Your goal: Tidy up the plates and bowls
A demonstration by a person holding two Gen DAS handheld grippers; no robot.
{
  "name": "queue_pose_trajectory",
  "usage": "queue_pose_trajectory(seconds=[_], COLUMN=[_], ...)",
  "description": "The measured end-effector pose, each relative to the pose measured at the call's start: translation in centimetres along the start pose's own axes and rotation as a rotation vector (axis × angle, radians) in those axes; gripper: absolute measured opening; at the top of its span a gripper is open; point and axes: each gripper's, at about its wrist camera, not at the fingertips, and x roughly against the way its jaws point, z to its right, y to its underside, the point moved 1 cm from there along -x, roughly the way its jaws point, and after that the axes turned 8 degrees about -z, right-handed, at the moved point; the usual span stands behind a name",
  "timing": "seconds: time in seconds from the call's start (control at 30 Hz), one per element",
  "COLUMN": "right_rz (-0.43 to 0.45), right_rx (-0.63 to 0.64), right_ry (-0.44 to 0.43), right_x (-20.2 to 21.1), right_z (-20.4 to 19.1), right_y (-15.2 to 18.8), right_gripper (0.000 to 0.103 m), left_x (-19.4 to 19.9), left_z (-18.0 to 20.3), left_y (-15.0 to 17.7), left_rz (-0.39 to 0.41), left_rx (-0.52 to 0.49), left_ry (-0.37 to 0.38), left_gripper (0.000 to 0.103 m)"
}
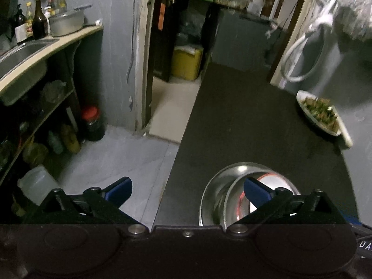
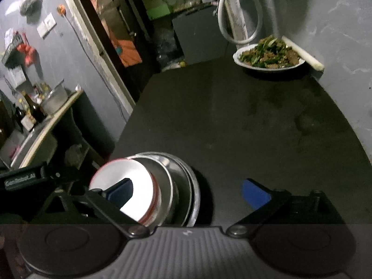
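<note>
A nest of steel bowls (image 1: 218,193) (image 2: 179,181) sits at the near left edge of the dark table (image 1: 244,121) (image 2: 232,116). A white bowl with a red rim (image 2: 139,176) (image 1: 274,179) lies inside the nest. My left gripper (image 1: 187,189) is open above the table's edge; its right finger (image 1: 255,190) hangs over the bowls and its left finger over the floor. My right gripper (image 2: 187,190) is open too, its left finger (image 2: 122,191) over the white bowl and its right finger over bare table. A white plate of cooked food (image 1: 320,114) (image 2: 269,57) stands at the far right.
A wall runs along the table's right side, with a grey hose (image 2: 239,18) looped against it. A sink counter (image 1: 44,51) with bottles and a metal pot (image 1: 66,23) stands to the left, over shelves of jars. A doorway (image 1: 181,46) opens beyond the table.
</note>
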Motion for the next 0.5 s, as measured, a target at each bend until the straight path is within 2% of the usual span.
queue_pose_trajectory(seconds=[0.2, 0.5], right_rz=[0.076, 0.161], right_rx=[-0.025, -0.041], right_ry=[0.013, 0.071], right_x=[1.5, 4.3], right_z=[-0.4, -2.6], right_y=[0.1, 1.5], right_gripper=[0.103, 0.103], left_x=[1.6, 3.1], left_z=[-0.4, -2.1], left_y=[-0.1, 0.2], left_rz=[0.08, 0.113], left_rx=[-0.026, -0.055], left_ry=[0.045, 0.117], left_gripper=[0.102, 0.102])
